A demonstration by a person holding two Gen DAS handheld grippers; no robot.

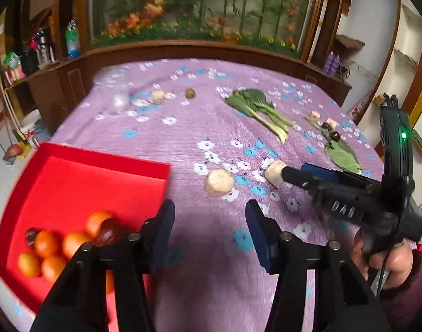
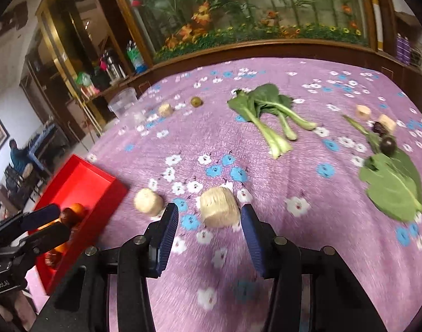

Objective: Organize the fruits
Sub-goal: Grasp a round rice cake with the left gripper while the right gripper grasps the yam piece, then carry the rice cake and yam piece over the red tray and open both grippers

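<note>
— Standing near, I see the right gripper (image 2: 209, 215) with its blue pads wide apart; a pale cut chunk (image 2: 218, 207) lies on the purple cloth (image 2: 307, 171) between them, not squeezed.

— And the left gripper (image 1: 210, 218)?

— Also spread wide, with nothing between the fingers. It is low beside the red tray (image 1: 80, 177), where the oranges (image 1: 46, 243) and a dark fruit (image 1: 109, 232) lie together in the near corner.

— What is further away?

— A second pale chunk (image 2: 148, 202) just left of the first one. Beyond, bok choy (image 2: 269, 113), a loose leaf (image 2: 390, 185) touching two dark fruits (image 2: 387, 144), and a small greenish fruit (image 2: 196, 101) far back.
</note>
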